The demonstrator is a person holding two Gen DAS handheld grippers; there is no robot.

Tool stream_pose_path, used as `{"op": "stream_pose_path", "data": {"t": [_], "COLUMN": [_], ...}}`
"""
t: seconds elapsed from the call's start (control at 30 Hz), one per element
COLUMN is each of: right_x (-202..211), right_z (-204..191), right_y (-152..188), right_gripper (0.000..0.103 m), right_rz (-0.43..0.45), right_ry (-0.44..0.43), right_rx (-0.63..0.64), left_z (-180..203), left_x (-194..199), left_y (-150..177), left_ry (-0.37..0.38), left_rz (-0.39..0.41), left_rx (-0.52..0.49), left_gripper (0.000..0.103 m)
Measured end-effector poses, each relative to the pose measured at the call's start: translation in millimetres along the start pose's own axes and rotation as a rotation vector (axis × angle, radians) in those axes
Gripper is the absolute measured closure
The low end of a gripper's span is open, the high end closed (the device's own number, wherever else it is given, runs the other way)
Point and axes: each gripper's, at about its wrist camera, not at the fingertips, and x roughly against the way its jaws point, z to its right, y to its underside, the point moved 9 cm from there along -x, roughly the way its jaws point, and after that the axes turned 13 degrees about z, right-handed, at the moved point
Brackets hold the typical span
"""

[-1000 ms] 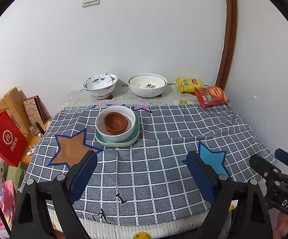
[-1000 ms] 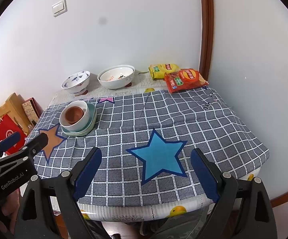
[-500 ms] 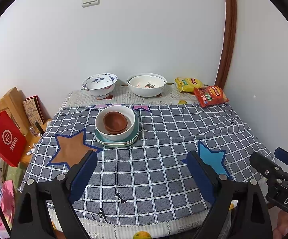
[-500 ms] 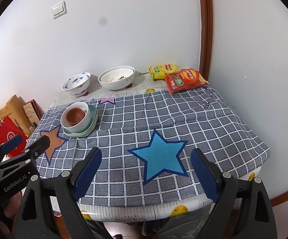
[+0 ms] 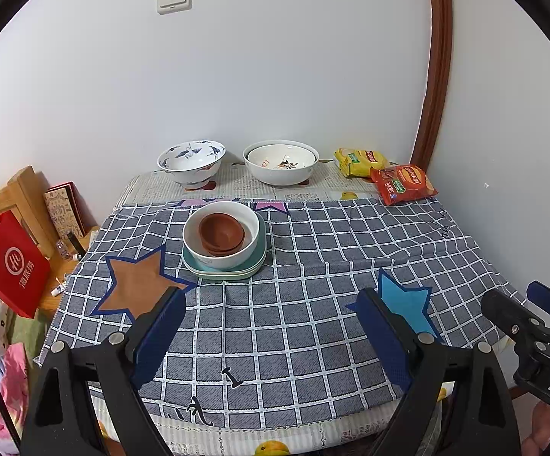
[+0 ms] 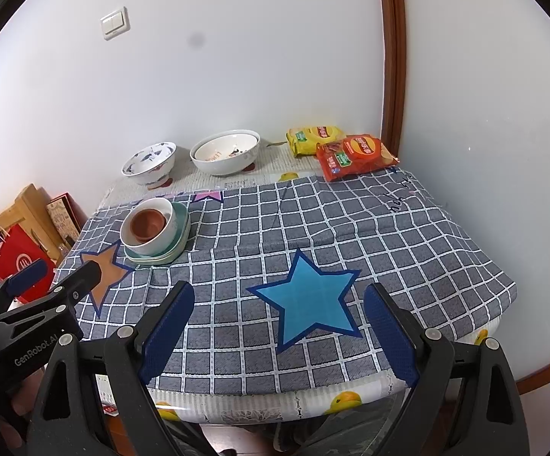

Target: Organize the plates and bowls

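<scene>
Your left gripper (image 5: pixel 271 315) and right gripper (image 6: pixel 280 313) wide open, holding nothing, over the near tablecloth (image 5: pixel 313 258), brown bowls (image 5: pixel 221 233) in white bowl (image 5: pixel 219 256) on plates (image 5: pixel 257 262) far left, two bowls (image 5: pixel 280 161) at the wall

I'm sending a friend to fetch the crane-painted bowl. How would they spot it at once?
Look along the back of the table, on the bare strip by the white wall. Two loose bowls stand there; take the left one, the white footed bowl with blue birds. Its neighbour, the wide plain white bowl, is larger and has only small orange markings inside.
</scene>
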Motion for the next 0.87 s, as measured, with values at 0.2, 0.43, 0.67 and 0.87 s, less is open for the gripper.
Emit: {"op": "stream_pose_path", "data": {"t": [0.2, 0.43, 0.67, 0.87], "right_x": [2.6, 4.3, 6.2, 5.7], "right_z": [-2.0, -2.9, -6.1, -7.8], "right_y": [-0.3, -1.3, -2.7, -2.9], "right_gripper": [0.013, 0.013, 0.013, 0.013], "right_rz": [0.005, 0.011, 0.017, 0.021], "right_ry": [0.000, -0.001, -0.002, 0.000], "right_rx": [-0.001, 0.002, 0.007, 0.014], "left_z": [0.3, 0.1, -1.1, 0.2], "left_x": [1.2, 2.5, 2.6, -2.6], "left_y": [0.2, -0.5, -0.4, 0.1], "left_ry": [-0.001, -0.002, -0.003, 0.002], "left_rz": [0.001, 0.006, 0.006, 0.006], "left_rx": [0.002, 0.004, 0.005, -0.004], "left_gripper": [0.012, 0.012, 0.012, 0.012]}}
